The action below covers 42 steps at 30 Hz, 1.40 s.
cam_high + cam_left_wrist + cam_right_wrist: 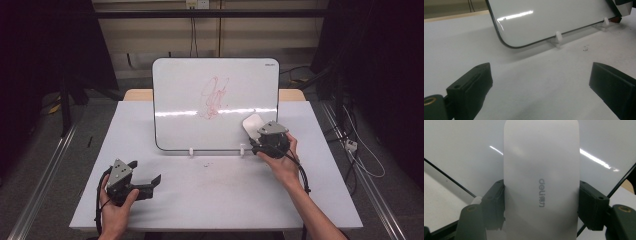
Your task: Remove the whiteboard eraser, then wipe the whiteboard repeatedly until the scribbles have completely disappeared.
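At whiteboard point(200, 125) lower right: right gripper point(261, 134) clamps eraser point(251, 123), long axis up-board; left gripper point(145, 175) agape.

I note a glossy, smooth whiteboard point(215, 102); the eraser point(541, 182) looks matt white plastic (printed logo); the worktop point(220, 195) matt, faintly scuffed.

This looks like a lab or test room, not a home. A plain white table point(210, 200) stands alone on a grey floor point(35, 165), with metal rails point(45, 175) on the left and right. Dark frames and curtains point(45, 45) stand at both sides, and loose cables point(360, 150) lie at the right.
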Each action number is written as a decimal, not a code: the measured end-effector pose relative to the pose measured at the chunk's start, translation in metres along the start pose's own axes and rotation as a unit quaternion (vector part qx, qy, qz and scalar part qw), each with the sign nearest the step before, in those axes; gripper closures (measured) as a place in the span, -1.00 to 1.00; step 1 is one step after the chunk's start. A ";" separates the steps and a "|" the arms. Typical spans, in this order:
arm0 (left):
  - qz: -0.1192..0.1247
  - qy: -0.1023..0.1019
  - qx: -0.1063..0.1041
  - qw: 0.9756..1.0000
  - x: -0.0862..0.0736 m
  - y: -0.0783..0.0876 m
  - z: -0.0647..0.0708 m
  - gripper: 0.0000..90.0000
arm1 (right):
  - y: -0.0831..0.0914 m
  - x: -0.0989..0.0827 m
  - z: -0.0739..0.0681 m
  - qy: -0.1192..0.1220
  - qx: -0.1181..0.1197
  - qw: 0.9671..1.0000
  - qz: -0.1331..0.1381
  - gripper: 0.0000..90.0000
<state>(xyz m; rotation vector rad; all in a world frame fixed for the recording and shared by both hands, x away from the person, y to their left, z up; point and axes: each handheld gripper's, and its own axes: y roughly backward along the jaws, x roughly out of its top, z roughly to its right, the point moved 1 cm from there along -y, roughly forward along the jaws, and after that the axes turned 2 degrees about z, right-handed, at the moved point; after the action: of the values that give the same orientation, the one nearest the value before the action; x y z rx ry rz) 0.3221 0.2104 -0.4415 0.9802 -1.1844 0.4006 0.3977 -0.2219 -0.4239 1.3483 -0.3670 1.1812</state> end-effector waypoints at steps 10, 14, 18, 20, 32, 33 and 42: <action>-0.003 0.006 -0.001 1.000 -0.002 0.000 -0.002 -0.90 | 0.003 -0.001 0.006 -0.036 0.024 0.999 0.010 -0.30; -0.005 0.004 -0.001 1.000 -0.002 0.001 -0.003 -0.90 | 0.011 0.003 0.004 -0.034 0.031 0.998 0.030 -0.30; 0.001 0.007 0.001 1.000 -0.002 0.002 -0.002 -0.90 | 0.019 0.005 0.003 -0.030 0.034 0.998 0.047 -0.30; 0.001 0.008 0.001 1.000 -0.002 0.002 -0.002 -0.90 | 0.021 0.005 0.003 -0.033 0.034 0.998 0.052 -0.30; -0.002 -0.001 0.003 1.000 -0.001 0.004 0.001 -0.90 | 0.029 0.012 -0.004 -0.023 0.035 0.996 0.074 -0.30; -0.001 0.000 0.002 1.000 -0.002 0.003 0.000 -0.90 | 0.029 0.013 -0.004 -0.025 0.036 0.996 0.076 -0.30; -0.008 0.015 0.000 1.000 -0.004 0.001 -0.003 -0.90 | 0.032 0.023 -0.008 -0.025 0.048 0.995 0.089 -0.30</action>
<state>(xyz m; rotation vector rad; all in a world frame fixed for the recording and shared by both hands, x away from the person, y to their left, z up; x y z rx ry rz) 0.3217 0.2148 -0.4450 0.9811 -1.1476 0.4014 0.3785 -0.2113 -0.3906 1.4533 -0.4797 1.3279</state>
